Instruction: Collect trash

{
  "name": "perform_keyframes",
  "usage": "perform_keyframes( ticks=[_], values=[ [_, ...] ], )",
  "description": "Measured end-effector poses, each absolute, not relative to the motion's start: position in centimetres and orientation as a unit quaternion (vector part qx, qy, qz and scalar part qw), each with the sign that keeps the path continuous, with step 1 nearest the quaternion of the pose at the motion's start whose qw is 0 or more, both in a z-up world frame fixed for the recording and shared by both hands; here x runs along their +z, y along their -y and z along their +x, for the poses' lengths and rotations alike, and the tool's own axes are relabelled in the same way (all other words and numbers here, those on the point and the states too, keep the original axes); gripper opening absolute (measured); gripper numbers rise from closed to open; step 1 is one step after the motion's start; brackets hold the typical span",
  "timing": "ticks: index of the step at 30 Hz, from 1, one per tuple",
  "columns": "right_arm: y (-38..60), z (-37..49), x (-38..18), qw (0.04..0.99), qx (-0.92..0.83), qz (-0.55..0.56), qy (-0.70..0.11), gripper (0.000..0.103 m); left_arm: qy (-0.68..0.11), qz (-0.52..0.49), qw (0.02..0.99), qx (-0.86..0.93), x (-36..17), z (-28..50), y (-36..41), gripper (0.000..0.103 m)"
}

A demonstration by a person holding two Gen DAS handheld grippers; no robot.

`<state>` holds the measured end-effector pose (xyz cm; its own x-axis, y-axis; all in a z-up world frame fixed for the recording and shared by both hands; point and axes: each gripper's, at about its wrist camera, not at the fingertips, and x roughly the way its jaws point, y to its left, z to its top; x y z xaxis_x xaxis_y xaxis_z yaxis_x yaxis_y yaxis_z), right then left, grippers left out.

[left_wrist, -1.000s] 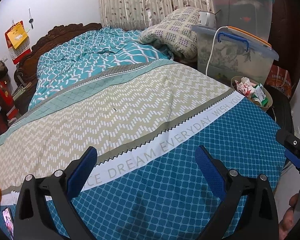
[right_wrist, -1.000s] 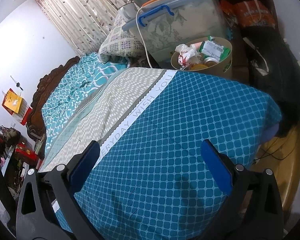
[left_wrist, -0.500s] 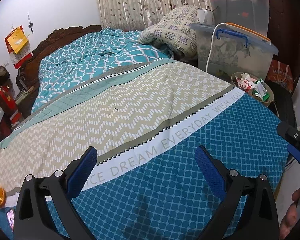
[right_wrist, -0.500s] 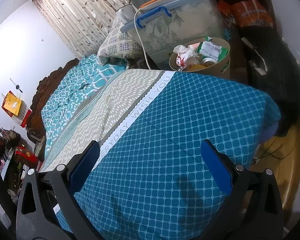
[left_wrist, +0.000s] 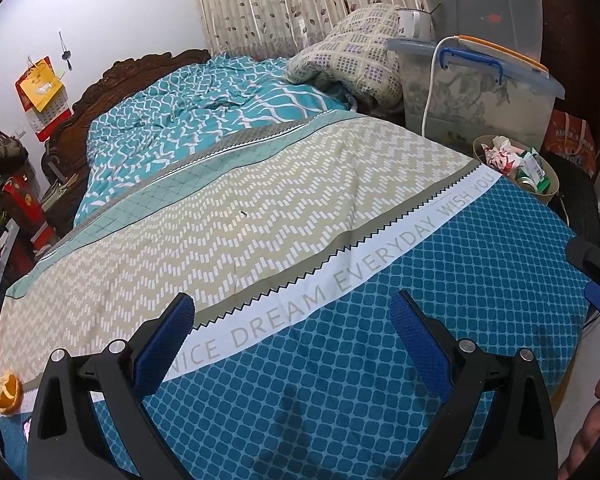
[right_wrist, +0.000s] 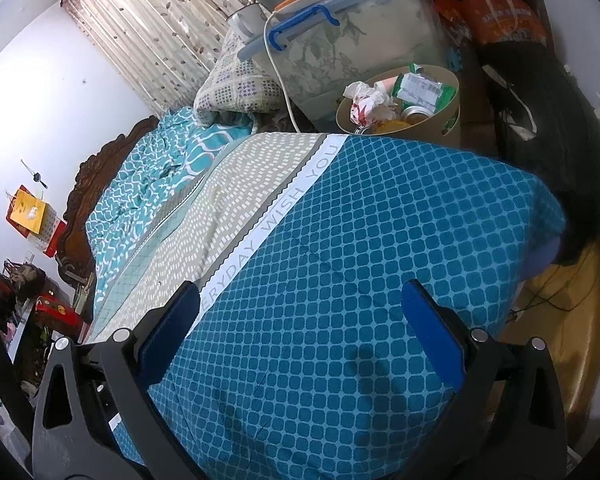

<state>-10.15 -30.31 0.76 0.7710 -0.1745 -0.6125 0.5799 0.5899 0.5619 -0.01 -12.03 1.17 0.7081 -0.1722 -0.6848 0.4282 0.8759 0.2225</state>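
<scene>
- Two hand-held grippers hover over the bed [left_wrist: 440, 280], both with jaws spread wide and nothing between them: the left hand-held gripper [left_wrist: 292, 336] and the right hand-held gripper [right_wrist: 300, 320].
- Orange peel [left_wrist: 7, 392] lies on the bedspread at 9 o'clock of the left one, well apart.
- Trash bin [right_wrist: 452, 118], full of wrappers, stands beside the bed at 1 o'clock in the right view.

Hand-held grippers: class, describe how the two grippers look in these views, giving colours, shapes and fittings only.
The left hand-held gripper and the right hand-held gripper look alike: black plastic arms with triangular cut-outs, round silver screw heads at the joints, and two long flat fingers faced with textured blue pads. No cables or printed markings show on them.
</scene>
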Motion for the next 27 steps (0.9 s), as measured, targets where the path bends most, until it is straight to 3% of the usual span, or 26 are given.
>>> perform_keyframes(
  ticks=[27],
  values=[
    [29.93,-10.33,0.63,0.857,-0.222,0.390,-0.252,0.099,-0.338,0.202,0.904,-0.168,0.88,-0.43,12.59,0.094]
  ],
)
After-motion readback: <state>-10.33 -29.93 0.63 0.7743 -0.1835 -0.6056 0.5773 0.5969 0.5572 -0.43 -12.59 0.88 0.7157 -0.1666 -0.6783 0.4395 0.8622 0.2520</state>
